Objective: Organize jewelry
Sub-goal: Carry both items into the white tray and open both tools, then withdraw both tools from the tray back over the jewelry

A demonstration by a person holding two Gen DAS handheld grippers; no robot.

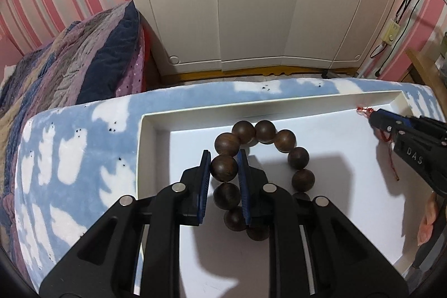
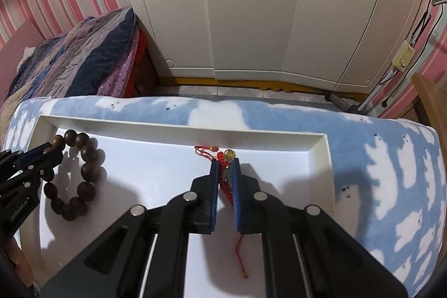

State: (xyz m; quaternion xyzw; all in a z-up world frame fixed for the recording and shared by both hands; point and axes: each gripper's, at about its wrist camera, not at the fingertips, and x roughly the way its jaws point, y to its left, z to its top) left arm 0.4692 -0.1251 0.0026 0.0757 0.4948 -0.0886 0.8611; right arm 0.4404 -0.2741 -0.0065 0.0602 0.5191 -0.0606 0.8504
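Wooden bead bracelet (image 1: 259,158): inside white tray (image 1: 152,147), left part; clamped at one bead by left gripper (image 1: 223,166). Hard, round, likely slippery; elastic loop sags.

Red cord bracelet (image 2: 225,175): tray's right part; pinched in right gripper (image 2: 225,172). Light, limp; best held mid-braid.

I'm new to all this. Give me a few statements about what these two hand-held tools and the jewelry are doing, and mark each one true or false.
1. The left tool grips one bead of the wooden bead bracelet. True.
2. The right tool is closed on a silver chain. False: it clamps a red cord bracelet with a small gold charm.
3. Both pieces of jewelry are over the white tray. True.
4. The tray sits on a bare wooden table. False: it rests on a blue blanket with white shapes.
5. The bead bracelet lies to the right of the red one. False: in the right wrist view it is on the left.
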